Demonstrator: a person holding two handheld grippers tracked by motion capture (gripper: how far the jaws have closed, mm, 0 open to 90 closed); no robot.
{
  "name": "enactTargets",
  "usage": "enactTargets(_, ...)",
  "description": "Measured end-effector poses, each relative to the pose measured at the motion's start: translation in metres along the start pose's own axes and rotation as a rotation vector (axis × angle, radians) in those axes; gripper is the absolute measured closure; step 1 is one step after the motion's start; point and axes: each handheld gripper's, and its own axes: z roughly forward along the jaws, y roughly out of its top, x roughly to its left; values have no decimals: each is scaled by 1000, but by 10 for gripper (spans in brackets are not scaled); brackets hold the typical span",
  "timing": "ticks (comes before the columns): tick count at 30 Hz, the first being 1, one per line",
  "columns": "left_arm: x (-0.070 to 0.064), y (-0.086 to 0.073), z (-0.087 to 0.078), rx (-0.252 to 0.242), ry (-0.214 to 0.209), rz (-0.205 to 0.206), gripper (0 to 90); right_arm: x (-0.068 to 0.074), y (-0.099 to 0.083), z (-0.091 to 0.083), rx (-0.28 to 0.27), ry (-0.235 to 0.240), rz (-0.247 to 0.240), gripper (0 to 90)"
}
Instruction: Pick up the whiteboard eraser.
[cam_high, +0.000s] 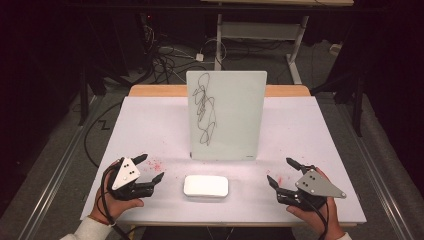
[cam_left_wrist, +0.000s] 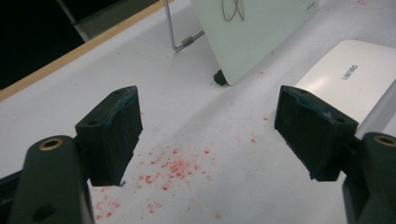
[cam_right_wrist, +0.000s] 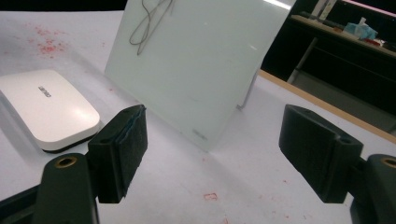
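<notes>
My left tongs (cam_high: 148, 168) sit wide open and empty on the table (cam_high: 150, 125), jaws over a scatter of red specks (cam_left_wrist: 170, 170). My right tongs (cam_high: 281, 172) are just as wide apart, holding nothing. Between them lies the white eraser block (cam_high: 205, 186), apart from both, just in front of the upright whiteboard (cam_high: 235, 115) with its black scribble (cam_high: 203, 107)

White table cover (cam_high: 145, 125), spread flat over the tabletop. Bare wooden edge (cam_high: 152, 90) along the far side. Red specks (cam_left_wrist: 170, 168) scattered near the front left, with fewer at the front right. Tangled black cables (cam_high: 167, 62) on the floor beyond. White desk frame (cam_high: 260, 31) farther back. Metal floor rail (cam_high: 52, 175) at left.
</notes>
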Motion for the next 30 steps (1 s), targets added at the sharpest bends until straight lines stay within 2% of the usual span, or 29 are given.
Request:
enactTargets(2, 1, 0, 2, 17, -7, -3, 222, -2, 0, 0, 2, 0, 3, 244)
enactTargets(6, 3, 0, 6, 92, -65, -17, 215, -2, 0, 1, 12, -1, -4, 245)
enactTargets(7, 3, 0, 6, 92, -65, -17, 201, -2, 0, 2, 15, -2, -7, 247)
enactTargets(8, 3, 1, 5, 103, -75, -15, 198, -2, 1, 3, 16, 3, -11, 246)
enactTargets(9, 4, 3, 4, 123, -109, -9, 195, -2, 1, 4, 16, 10, -11, 246)
enactTargets(12, 5, 7, 1, 136, -121, 7, 188, -2, 2, 6, 23, 21, -14, 246)
enactTargets(14, 5, 16, 1, 155, -144, 21, 185, 0, 1, 8, 33, 33, -18, 245)
enactTargets(15, 4, 20, 2, 167, -156, 30, 156, 2, 0, 8, 44, 44, -25, 250)
enactTargets(18, -3, 33, 4, 224, -182, 88, 151, 3, 1, 9, 45, 47, -42, 250)
enactTargets(19, -7, 40, 8, 254, -216, 110, 151, 3, 0, 9, 42, 64, -39, 250)
enactTargets(20, -7, 40, 8, 254, -216, 110, 152, 3, 0, 10, 43, 65, -40, 250)
enactTargets(21, -12, 46, 16, 286, -253, 134, 153, 4, 0, 10, 50, 63, -40, 250)
enactTargets(22, -12, 46, 16, 286, -253, 134, 153, 4, 0, 10, 50, 63, -40, 250)
enactTargets(24, -22, 55, 31, 327, -291, 178, 174, 4, 0, 11, 51, 67, -40, 250)
enactTargets(25, -22, 55, 31, 327, -291, 178, 178, 4, -1, 11, 53, 68, -42, 250)
enactTargets(26, -28, 62, 41, 334, -328, 192, 182, 4, -1, 11, 56, 70, -43, 250)
enactTargets(27, -28, 62, 41, 334, -328, 192, 187, 4, -1, 11, 56, 70, -43, 250)
enactTargets(28, -35, 69, 53, 352, -369, 214, 188, 5, -1, 12, 59, 79, -43, 251)
enactTargets(29, -35, 69, 53, 352, -369, 214, 188, 5, -1, 12, 59, 79, -43, 251)
enactTargets(30, -41, 74, 61, 370, -388, 241, 188, 5, -2, 13, 62, 90, -43, 252)
